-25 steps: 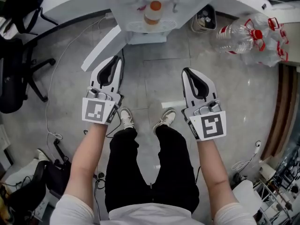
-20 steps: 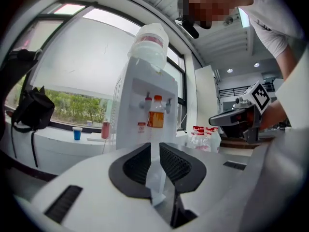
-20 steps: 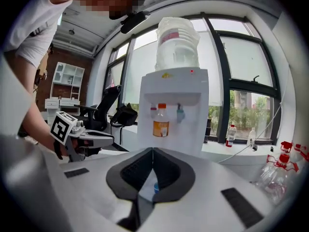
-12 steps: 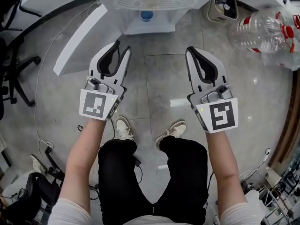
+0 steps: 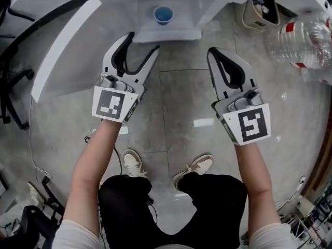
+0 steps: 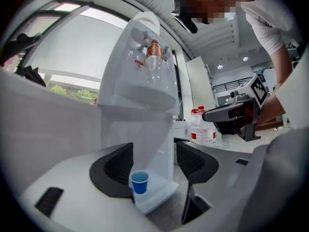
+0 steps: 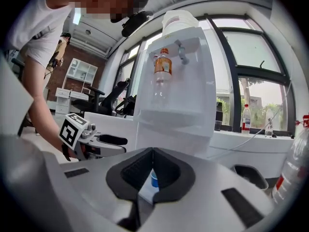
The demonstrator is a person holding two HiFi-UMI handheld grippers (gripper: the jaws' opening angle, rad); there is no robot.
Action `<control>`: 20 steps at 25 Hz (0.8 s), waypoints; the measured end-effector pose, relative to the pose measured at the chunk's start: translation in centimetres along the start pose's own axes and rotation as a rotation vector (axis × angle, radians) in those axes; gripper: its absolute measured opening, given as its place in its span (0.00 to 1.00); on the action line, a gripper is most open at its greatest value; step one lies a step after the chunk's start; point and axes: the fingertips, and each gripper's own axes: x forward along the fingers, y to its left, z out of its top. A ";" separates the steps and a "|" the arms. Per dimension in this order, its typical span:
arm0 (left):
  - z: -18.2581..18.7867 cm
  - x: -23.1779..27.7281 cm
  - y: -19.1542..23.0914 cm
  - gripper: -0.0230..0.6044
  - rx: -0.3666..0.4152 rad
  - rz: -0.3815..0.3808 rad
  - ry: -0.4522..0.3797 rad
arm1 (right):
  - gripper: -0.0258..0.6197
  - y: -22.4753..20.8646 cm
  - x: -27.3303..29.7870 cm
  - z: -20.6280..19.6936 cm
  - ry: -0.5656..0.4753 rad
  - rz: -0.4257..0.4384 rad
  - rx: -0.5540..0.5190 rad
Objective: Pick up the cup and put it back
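Now, the white water dispenser (image 5: 181,34) is the biggest thing before me, standing on the floor. My left gripper (image 5: 143,43) is just in front of its low ledge; its jaws have just been opening and stand apart, with nothing pressed between them. My right gripper (image 5: 212,52) is beside it, jaws together and empty. The small blue cup (image 5: 163,14) stands upright on the ledge, left of its middle, apart from both grippers.
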 end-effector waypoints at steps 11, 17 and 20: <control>-9.1 6.6 2.8 0.64 0.031 -0.054 0.052 | 0.07 0.3 1.9 -5.5 -0.038 0.015 -0.012; -11.2 9.7 3.3 0.67 0.000 -0.084 0.080 | 0.07 0.5 2.3 -5.1 -0.052 0.018 -0.028; -12.3 11.2 3.4 0.67 -0.025 -0.081 0.107 | 0.07 0.6 1.8 -4.9 -0.050 0.015 -0.028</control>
